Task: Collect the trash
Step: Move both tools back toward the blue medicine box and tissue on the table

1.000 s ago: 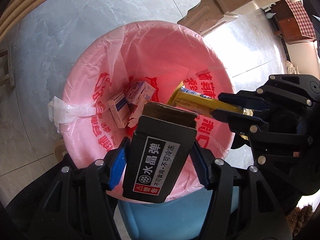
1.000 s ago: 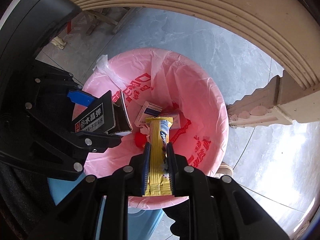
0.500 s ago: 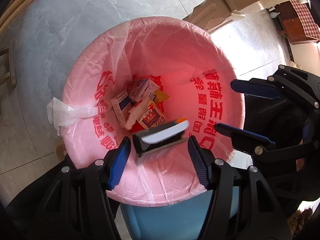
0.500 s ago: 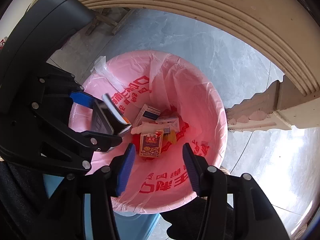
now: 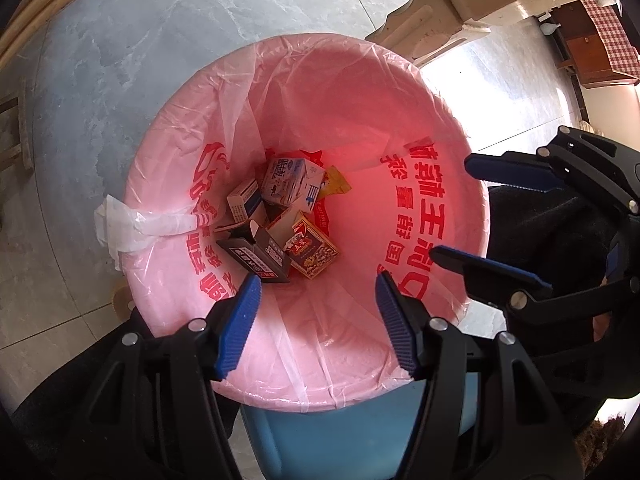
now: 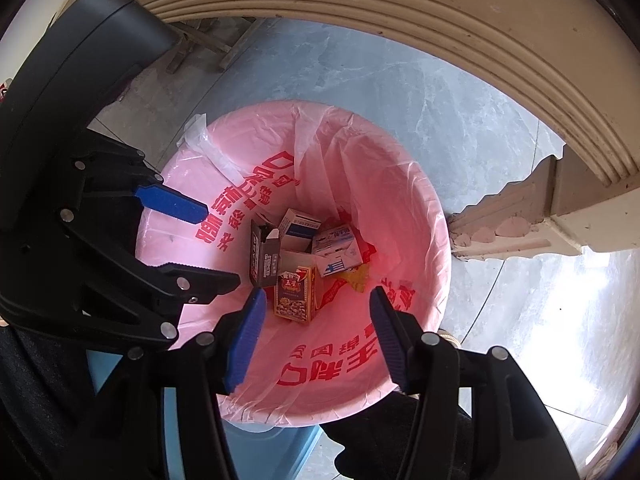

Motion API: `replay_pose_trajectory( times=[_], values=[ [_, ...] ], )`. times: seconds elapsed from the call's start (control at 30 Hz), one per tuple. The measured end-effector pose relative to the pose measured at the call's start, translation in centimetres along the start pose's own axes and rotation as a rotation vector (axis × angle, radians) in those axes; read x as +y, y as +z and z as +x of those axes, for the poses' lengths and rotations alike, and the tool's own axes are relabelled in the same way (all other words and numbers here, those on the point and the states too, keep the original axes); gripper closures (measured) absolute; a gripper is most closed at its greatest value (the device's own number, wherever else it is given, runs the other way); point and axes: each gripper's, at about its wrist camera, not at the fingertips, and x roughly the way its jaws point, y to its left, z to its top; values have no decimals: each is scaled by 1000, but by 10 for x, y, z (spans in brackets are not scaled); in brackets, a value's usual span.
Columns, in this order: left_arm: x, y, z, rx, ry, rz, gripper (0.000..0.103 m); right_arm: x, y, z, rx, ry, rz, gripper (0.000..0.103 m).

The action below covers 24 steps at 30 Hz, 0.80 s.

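trash (image 5: 280, 224) lies deep in the pink bin (image 5: 440, 120), right under both grippers. left gripper (image 5: 316, 312) and right gripper (image 6: 316, 328) are spread wide, holding nothing; the right one's jaws have just been opening.

Wide bin mouth (image 5: 460, 152) open from above, boxes (image 5: 280, 224) at bottom, carved furniture (image 6: 400, 12) nearby.

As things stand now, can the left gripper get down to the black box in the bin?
Probably yes. The left gripper is open and empty above the bin, and nothing covers the black box on top of the trash.
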Motion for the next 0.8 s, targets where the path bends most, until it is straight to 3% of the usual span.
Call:
replay_pose_trajectory(
  times=[0.3,0.43,0.6,0.67,0.73,0.8],
  values=[
    [-5,-6,-13,-28,61,14,40,7,0,-8,-2,-5,-5,50],
    [-9,-16,-39,-47,88,23,37,14,-4,-33,-21,42,11,50],
    [-19,-41,-122,-153,166,128,31,23,-4,-98,-106,96,21,50],
    [-22,-52,-166,-222,208,174,23,27,-2,-132,-159,97,10,44],
    [-22,-56,-211,-267,214,204,19,31,3,-168,-215,80,-11,32],
    [-20,-56,-256,-288,216,231,16,34,11,-202,-257,72,-30,31]
  ],
)
